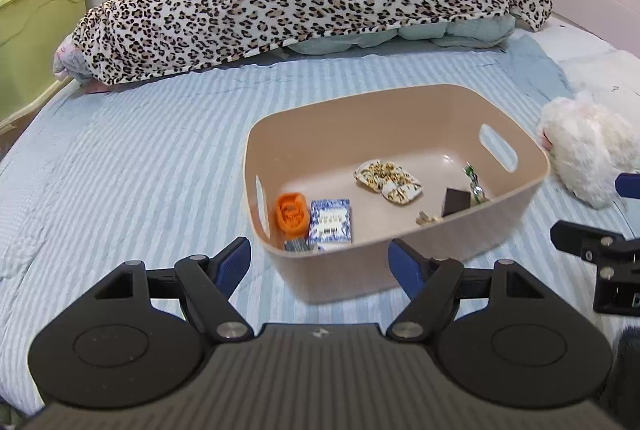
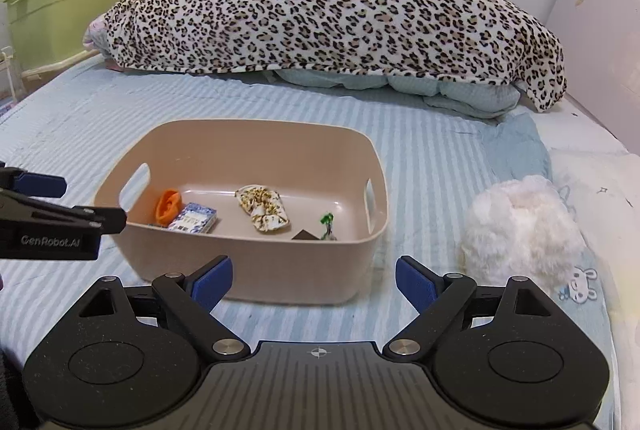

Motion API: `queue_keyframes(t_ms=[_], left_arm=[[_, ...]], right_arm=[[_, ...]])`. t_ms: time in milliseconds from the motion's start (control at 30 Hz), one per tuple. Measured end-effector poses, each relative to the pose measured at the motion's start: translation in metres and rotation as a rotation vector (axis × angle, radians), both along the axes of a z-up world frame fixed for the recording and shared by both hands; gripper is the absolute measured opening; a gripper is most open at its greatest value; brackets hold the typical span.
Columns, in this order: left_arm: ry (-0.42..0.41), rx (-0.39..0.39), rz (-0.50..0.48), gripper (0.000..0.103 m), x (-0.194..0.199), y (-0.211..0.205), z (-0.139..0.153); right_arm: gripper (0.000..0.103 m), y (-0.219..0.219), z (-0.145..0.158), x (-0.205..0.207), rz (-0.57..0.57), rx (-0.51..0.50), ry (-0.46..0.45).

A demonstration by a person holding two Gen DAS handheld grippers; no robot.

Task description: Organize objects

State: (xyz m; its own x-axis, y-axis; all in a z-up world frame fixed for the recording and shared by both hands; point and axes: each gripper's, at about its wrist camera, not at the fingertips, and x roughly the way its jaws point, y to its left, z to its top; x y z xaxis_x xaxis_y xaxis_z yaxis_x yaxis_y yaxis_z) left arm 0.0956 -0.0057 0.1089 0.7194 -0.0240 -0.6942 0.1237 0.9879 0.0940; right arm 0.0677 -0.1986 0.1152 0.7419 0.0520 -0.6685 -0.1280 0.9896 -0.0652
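A beige bin (image 1: 400, 262) stands on the striped bed (image 1: 140, 170). Inside it lie an orange item (image 1: 291, 216), a blue patterned box (image 1: 330, 221), a leopard-print scrunchie (image 1: 387, 182), a dark square packet (image 1: 456, 201) and a green-wrapped candy (image 1: 474, 182). The left gripper (image 1: 320, 262) hovers just in front of the bin's near wall, jaws apart and empty. The right gripper (image 2: 314, 280) is likewise apart and empty. A white fluffy toy (image 2: 520, 230) lies on the bed just right of the bin.

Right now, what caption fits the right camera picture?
Open right tongs face a beige basket; fluffy white toy waits beside it.
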Motion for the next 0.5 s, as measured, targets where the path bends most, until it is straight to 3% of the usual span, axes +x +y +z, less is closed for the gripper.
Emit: queue_keyframes(t_ms=[500], left_arm=[[-0.037,-0.039,-0.013,0.077,-0.075,0.007,0.013]], right_arm=[[0.09,0.005,0.015,-0.063,0.004,0.046,-0.021]])
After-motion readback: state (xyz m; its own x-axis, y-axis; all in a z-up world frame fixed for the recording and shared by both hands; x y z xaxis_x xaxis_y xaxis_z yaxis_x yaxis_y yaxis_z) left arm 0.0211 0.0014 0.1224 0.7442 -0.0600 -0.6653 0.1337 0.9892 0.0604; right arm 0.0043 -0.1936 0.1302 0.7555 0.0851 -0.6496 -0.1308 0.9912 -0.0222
